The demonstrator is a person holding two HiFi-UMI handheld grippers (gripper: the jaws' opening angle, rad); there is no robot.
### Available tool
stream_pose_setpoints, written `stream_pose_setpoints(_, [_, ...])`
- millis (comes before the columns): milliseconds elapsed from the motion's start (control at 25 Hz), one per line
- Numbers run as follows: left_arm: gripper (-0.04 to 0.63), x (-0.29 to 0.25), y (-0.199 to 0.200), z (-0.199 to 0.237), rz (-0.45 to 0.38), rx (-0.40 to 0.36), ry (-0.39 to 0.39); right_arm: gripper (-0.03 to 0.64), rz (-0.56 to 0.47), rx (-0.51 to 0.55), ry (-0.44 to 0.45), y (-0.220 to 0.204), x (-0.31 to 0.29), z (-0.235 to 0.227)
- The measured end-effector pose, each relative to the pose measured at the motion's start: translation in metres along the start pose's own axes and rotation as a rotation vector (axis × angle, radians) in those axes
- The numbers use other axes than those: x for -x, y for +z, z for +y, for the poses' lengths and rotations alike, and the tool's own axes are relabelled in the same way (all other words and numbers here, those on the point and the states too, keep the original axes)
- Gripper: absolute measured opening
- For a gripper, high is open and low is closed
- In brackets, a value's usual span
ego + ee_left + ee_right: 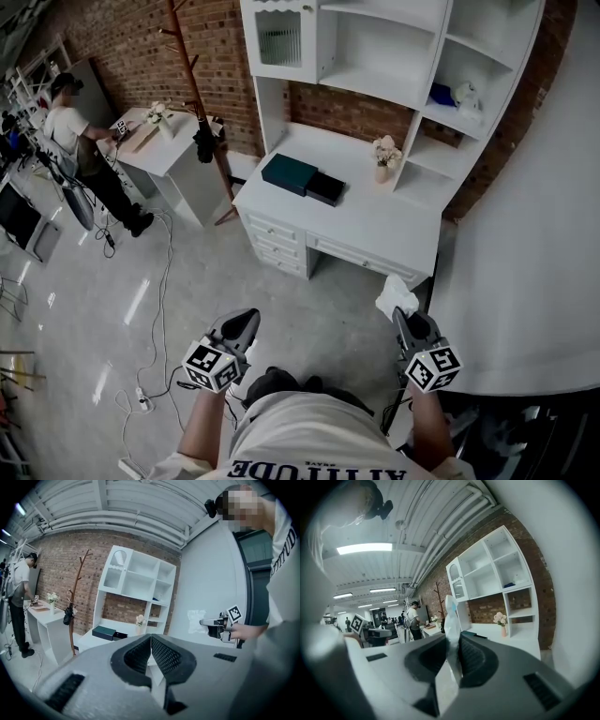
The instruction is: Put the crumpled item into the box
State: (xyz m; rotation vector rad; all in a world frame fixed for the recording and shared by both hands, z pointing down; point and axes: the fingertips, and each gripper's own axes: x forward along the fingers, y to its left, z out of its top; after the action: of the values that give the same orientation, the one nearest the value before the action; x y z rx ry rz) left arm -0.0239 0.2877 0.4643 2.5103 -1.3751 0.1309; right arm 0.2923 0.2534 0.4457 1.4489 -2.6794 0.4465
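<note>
Lower right of frame, the right gripper [403, 317] has its fingers pinched nearly shut on the crumpled item [396, 298], held up & fwd, likely to carry it to the dark box [303, 176] on the white surface [375, 230] at centre; left gripper [249, 321] fingers closed, nothing btwn them.

**Q:** Light source?
**A:** Ceiling strip lamps [363, 549], up and left of the white desk [508, 641] in my right gripper view. Cool, even, moderately bright.

**Q:** Glare?
**A:** Pale streaks on the floor [141, 300], left of the desk.

**Q:** Defects?
**A:** Gripper views bow outward, with black corners. Nearer than the desk, the crumpled item [451, 617] in my right gripper [453, 637] is soft.
</note>
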Motion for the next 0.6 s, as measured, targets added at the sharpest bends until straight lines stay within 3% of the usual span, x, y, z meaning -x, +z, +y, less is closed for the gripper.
stream_pose_setpoints(600, [0.028, -0.045, 0.011, 0.034, -0.001, 0.006, -0.024, 0.067, -0.002, -0.004, -0.020, 0.013, -0.045, -0.023])
